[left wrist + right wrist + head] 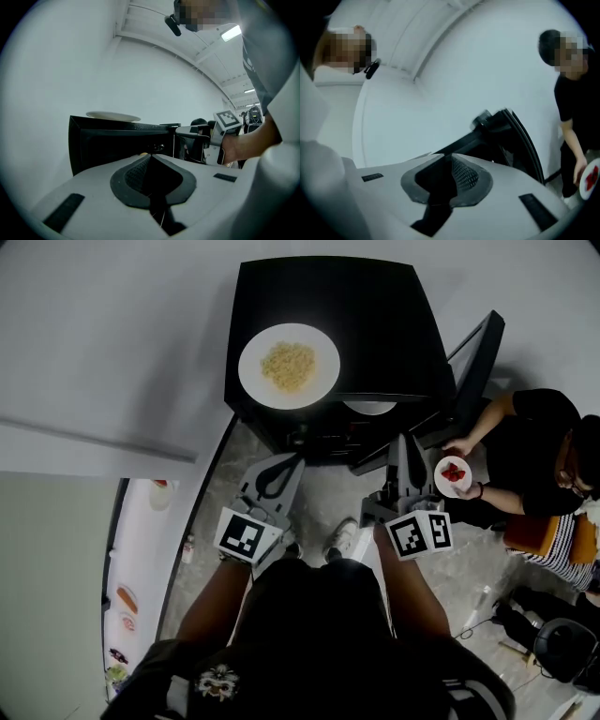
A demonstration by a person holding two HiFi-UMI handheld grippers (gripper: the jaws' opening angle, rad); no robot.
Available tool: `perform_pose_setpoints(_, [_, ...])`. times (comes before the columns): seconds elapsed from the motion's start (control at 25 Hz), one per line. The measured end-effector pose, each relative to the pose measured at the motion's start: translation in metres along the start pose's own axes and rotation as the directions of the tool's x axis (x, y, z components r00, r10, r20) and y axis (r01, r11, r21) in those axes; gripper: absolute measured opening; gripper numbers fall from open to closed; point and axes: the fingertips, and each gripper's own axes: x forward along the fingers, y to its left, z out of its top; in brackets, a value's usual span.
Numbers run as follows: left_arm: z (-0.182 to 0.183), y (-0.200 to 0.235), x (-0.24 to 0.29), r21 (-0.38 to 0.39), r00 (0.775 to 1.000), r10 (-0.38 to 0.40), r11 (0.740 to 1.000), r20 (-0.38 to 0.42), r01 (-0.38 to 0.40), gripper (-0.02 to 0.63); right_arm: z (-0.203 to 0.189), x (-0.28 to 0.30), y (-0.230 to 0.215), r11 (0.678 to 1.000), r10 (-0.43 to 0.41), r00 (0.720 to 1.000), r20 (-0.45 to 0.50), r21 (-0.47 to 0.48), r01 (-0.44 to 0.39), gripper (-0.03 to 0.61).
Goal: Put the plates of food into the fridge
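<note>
A white plate of noodles sits on top of the small black fridge; in the left gripper view it shows edge-on as the plate on the fridge. The fridge door stands open to the right, and a second white plate peeks out inside. A seated person holds a small plate of red food, also seen as the plate. My left gripper is shut and empty in front of the fridge. My right gripper is empty with a narrow gap, near the door.
A white shelf strip with small food items runs along the lower left. The seated person is close on the right, with a bottle and a dark bag on the floor.
</note>
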Motion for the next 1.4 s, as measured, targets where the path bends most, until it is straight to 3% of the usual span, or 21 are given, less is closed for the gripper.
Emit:
perform_pose_setpoints(0.08, [0.006, -0.001, 0.002, -0.002, 1.000, -0.008, 1.000, 0.004, 0.008, 0.021, 0.010, -0.001, 0.019, 0.987, 0.052, 0.999, 0.001, -0.152, -0.051, 0.054])
perform_pose_setpoints(0.2, [0.011, -0.002, 0.004, -0.010, 1.000, -0.009, 1.000, -0.018, 0.009, 0.021, 0.017, -0.002, 0.040, 0.935, 0.104, 0.995, -0.015, -0.338, -0.103, 0.041])
perform_pose_setpoints(0.4, [0.025, -0.006, 0.008, -0.008, 1.000, -0.015, 1.000, -0.004, 0.015, 0.021, 0.017, -0.006, 0.061, 0.847, 0.143, 0.988, -0.057, -0.510, -0.151, 0.029])
perform_pose_setpoints(0.68, [0.047, -0.017, 0.010, -0.013, 0.997, -0.025, 1.000, 0.068, 0.026, 0.021, 0.022, -0.007, 0.076, 0.791, 0.132, 0.986, -0.102, -0.588, -0.167, 0.023])
perform_pose_setpoints(0.88, [0.056, -0.023, 0.011, 0.004, 0.995, -0.036, 0.999, 0.088, 0.036, 0.021, 0.026, -0.010, 0.080, 0.775, 0.148, 0.984, -0.097, -0.607, -0.176, 0.023])
perform_pose_setpoints(1.08, [0.061, -0.025, 0.013, 0.017, 0.995, -0.041, 0.999, 0.096, 0.040, 0.021, 0.027, -0.010, 0.085, 0.770, 0.158, 0.983, -0.098, -0.611, -0.185, 0.023])
perform_pose_setpoints(1.4, [0.059, -0.027, 0.013, 0.017, 0.994, -0.040, 0.999, 0.101, 0.038, 0.021, 0.028, -0.010, 0.089, 0.788, 0.183, 0.980, -0.079, -0.585, -0.194, 0.023])
